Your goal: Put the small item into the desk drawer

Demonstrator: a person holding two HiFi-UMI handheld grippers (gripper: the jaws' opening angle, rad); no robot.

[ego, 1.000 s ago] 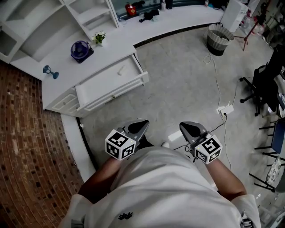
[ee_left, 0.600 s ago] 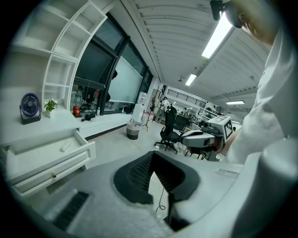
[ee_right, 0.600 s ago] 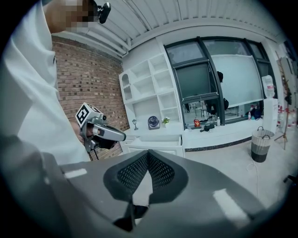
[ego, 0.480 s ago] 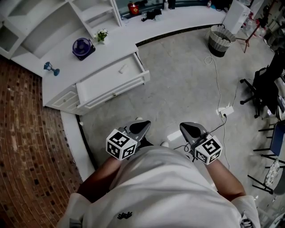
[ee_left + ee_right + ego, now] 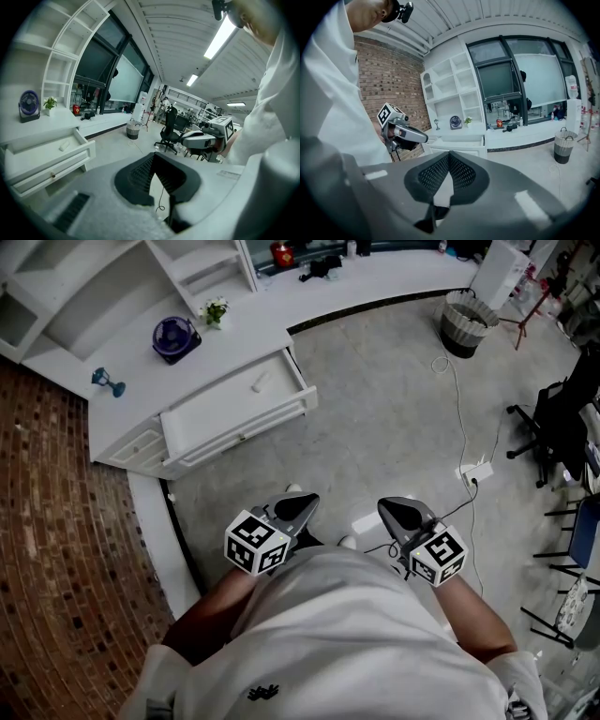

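Grey floor [image 5: 394, 409], with a brick wall [image 5: 56, 521] at the left of the head view. White desk [image 5: 141, 367] with shelves [image 5: 94, 287] stands along that wall. Its drawer [image 5: 216, 409] is pulled open.

Small item [image 5: 260, 382], a short white piece, lies flat on the drawer bottom toward the back right corner. The left gripper view shows it too [image 5: 64, 146], inside the open drawer [image 5: 51, 166].

On the desk top are a purple fan [image 5: 173, 338], a small plant [image 5: 214, 312] just beside it, and a blue object [image 5: 105, 382] further left, too small to identify.

A wicker bin [image 5: 464, 322] stands on the floor at top right. A cable [image 5: 459, 418] runs from near it down to a power strip [image 5: 476, 471]. Dark chairs [image 5: 553, 418] sit at the right edge.

A person in a white shirt [image 5: 356, 634] stands well apart from the desk with both grippers held close in front of the body.

Left gripper [image 5: 302, 502] points toward the desk. In its own view the jaws are closed tip to tip [image 5: 152, 157] and hold nothing.

Right gripper [image 5: 394, 507] is just beside it, at about the same height. Its jaws also meet at the tips [image 5: 449, 154] and hold nothing. Its view shows the left gripper [image 5: 405, 133] at the left and the fan [image 5: 455, 122] and bin [image 5: 561, 145] beyond.
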